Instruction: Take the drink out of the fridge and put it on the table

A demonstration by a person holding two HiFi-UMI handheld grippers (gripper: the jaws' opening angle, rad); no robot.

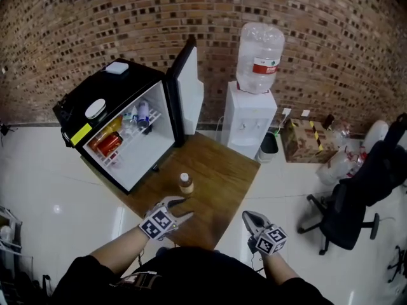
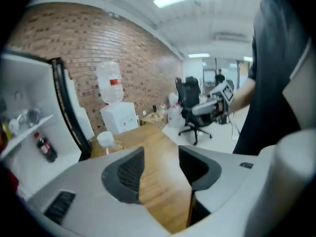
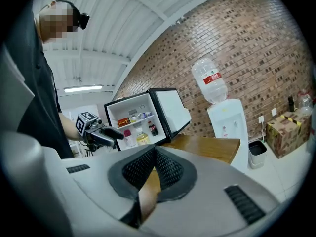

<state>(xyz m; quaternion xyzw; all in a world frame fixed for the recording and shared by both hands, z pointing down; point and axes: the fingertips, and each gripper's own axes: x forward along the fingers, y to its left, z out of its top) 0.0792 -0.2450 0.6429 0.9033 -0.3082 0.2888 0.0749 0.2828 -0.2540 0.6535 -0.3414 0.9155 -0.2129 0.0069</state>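
The drink [image 1: 186, 183], a small bottle with a white cap and amber content, stands upright on the wooden table [image 1: 222, 170] in front of the open black mini fridge [image 1: 121, 107]. My left gripper [image 1: 181, 206] hovers just behind the bottle, apart from it. In the left gripper view its jaws [image 2: 160, 154] stand open with only bare wood between them, and the bottle [image 2: 105, 141] lies ahead to the left. My right gripper [image 1: 249, 216] hangs off the table's near right edge, shut and empty [image 3: 155, 152]. From there the bottle [image 3: 142, 138] shows before the fridge [image 3: 140, 115].
The fridge door [image 1: 187, 84] stands wide open over the table's far edge; cans and bottles remain on its shelves. A white water dispenser [image 1: 251, 116] stands behind the table, beside a small bin [image 1: 269, 146] and a cardboard box [image 1: 305, 142]. A black office chair [image 1: 356, 202] is at right.
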